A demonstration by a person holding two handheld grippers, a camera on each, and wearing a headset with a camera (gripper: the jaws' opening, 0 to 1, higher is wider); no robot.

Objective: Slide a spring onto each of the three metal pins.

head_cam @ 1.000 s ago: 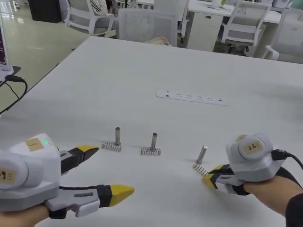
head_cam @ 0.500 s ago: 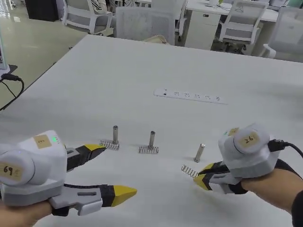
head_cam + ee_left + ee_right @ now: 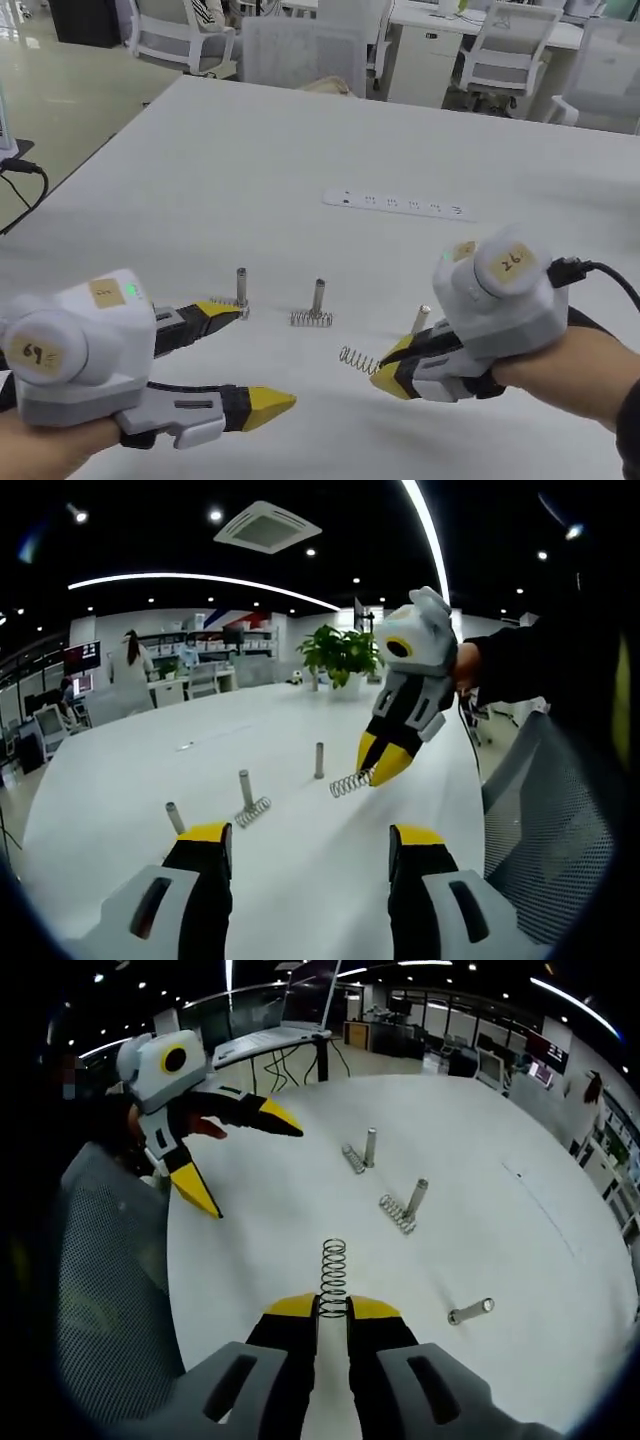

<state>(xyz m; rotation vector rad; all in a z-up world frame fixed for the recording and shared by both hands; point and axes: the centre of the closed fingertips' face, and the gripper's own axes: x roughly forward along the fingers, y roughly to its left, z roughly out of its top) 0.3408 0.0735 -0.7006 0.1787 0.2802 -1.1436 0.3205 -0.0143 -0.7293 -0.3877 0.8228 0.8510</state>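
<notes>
Table (image 3: 300,150): white and broad; the work sits toward its near edge.
Left gripper (image 3: 262,355): over the near edge at the left, jaws wide apart with nothing between them; its own view (image 3: 312,840) looks across at the pins.
Right gripper (image 3: 385,368): over the near edge at the right, jaws pressed together on one end of a spring; the clamp shows plainly in its own view (image 3: 333,1308).
Strip (image 3: 390,205): a white power strip lying flat, well beyond the pins toward the far edge.
Left pin (image 3: 241,283): upright, first in a row running along the near edge.
Middle pin (image 3: 318,296): upright, bare.
Right pin (image 3: 421,320): bare, just behind the right gripper, partly hidden by it.
Held spring (image 3: 355,358): juts out past the yellow tips (image 3: 333,1265), pointing to the left gripper's side.
Middle spring (image 3: 311,319): lying at the middle pin's foot.
Left spring (image 3: 225,301): lying at the left pin's foot, beside a left jaw tip.
</notes>
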